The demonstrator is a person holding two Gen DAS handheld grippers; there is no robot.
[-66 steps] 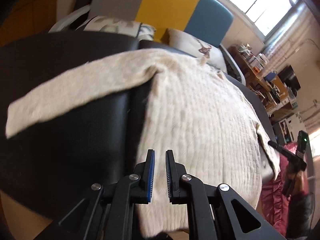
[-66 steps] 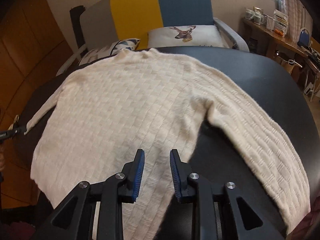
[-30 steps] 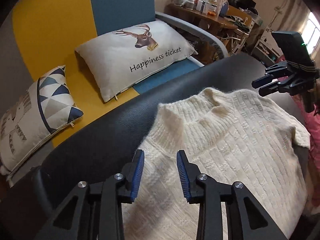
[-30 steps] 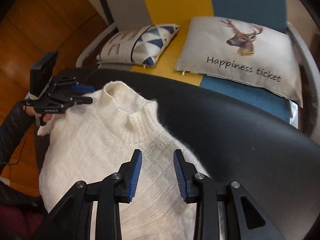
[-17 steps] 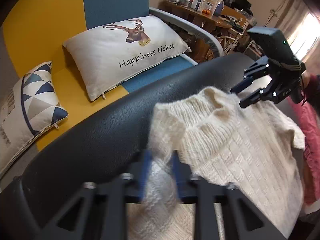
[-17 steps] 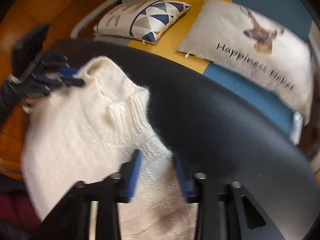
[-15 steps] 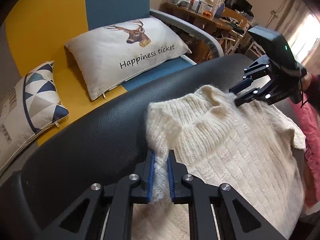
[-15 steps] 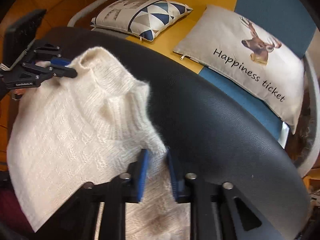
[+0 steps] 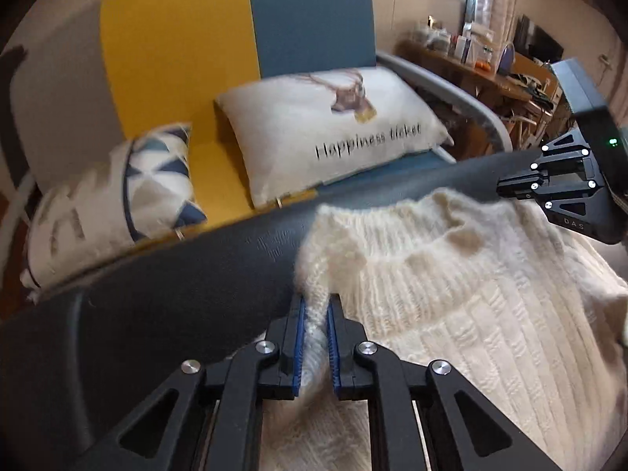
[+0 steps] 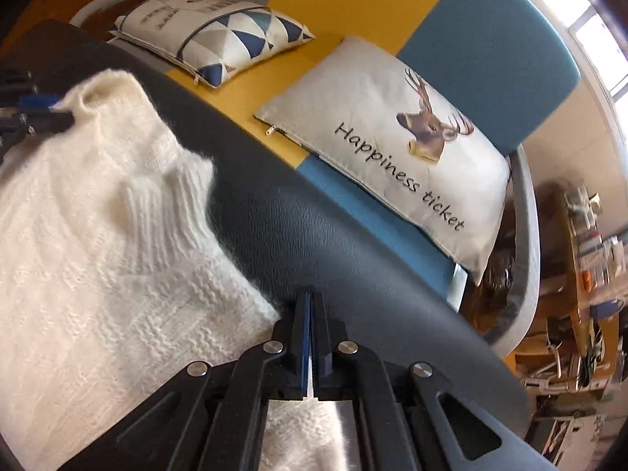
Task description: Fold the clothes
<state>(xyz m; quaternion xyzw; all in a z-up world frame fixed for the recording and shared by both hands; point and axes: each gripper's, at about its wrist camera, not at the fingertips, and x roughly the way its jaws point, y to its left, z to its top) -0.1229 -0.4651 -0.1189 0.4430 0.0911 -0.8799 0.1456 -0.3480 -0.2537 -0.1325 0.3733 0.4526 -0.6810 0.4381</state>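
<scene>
A cream knitted sweater (image 9: pixel 463 314) lies on a black padded table (image 9: pixel 157 302), its ribbed collar toward the sofa. My left gripper (image 9: pixel 314 306) is shut on the sweater's shoulder edge left of the collar; knit bulges between the blue pads. My right gripper (image 10: pixel 311 302) is shut on the sweater's (image 10: pixel 98 235) other shoulder edge, with only a thin strip of fabric between its pads. In the left wrist view the right gripper (image 9: pixel 506 188) shows at the far right of the collar. In the right wrist view the left gripper (image 10: pixel 59 115) shows at the far left, by the collar.
Behind the table (image 10: pixel 353 259) stands a grey, yellow and blue sofa (image 9: pixel 219 31) with a deer pillow (image 9: pixel 333 125) and a triangle-patterned pillow (image 9: pixel 117 192). A cluttered wooden desk (image 9: pixel 482 70) sits at the right by the window.
From a view over the spread sweater, both grippers moved to the collar end. They were open a second ago and have since shut on the shoulder edges, which now lift slightly.
</scene>
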